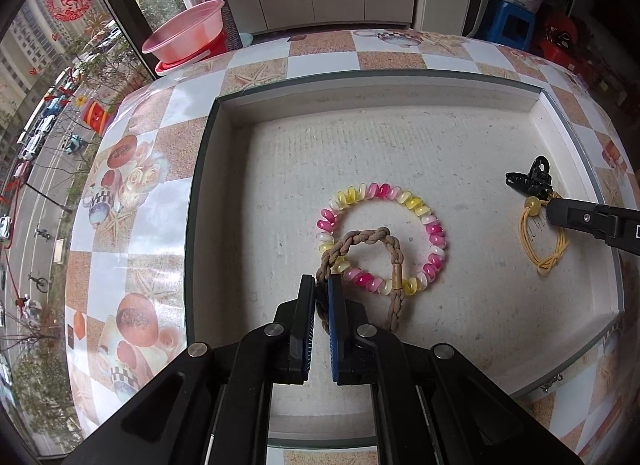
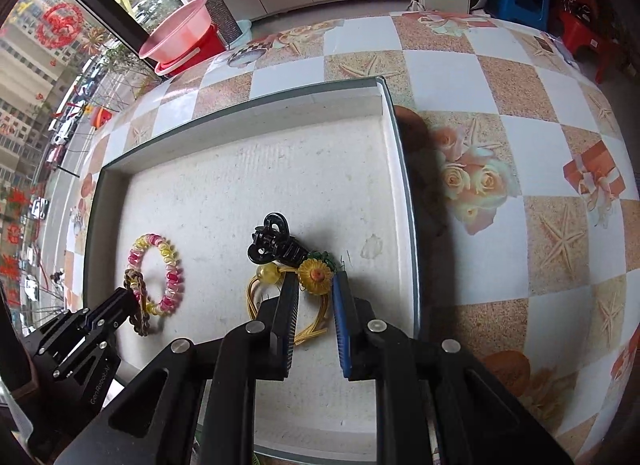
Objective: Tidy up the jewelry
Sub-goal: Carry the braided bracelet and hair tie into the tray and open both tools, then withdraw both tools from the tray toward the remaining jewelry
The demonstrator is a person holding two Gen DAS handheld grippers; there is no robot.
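Tray (image 1: 240, 193): shallow, white, speckled floor, fills frame center. Bead bracelet (image 1: 382, 239), pink/yellow/white, lies flat mid-frame. Braided brown cord loop (image 1: 360, 265) overlaps its lower-left arc, one side pinched in the left tool (image 1: 321, 297). Right of frame: black claw clip (image 1: 530, 179) touching a yellow cord bracelet (image 1: 544, 253) with amber bead; sunflower charm (image 2: 316, 276) on it sits between the right tool (image 2: 318, 295) fingers.

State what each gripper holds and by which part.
Left gripper pinches the braided bracelet at its near-left rim. Right gripper is open around the sunflower, holding nothing.
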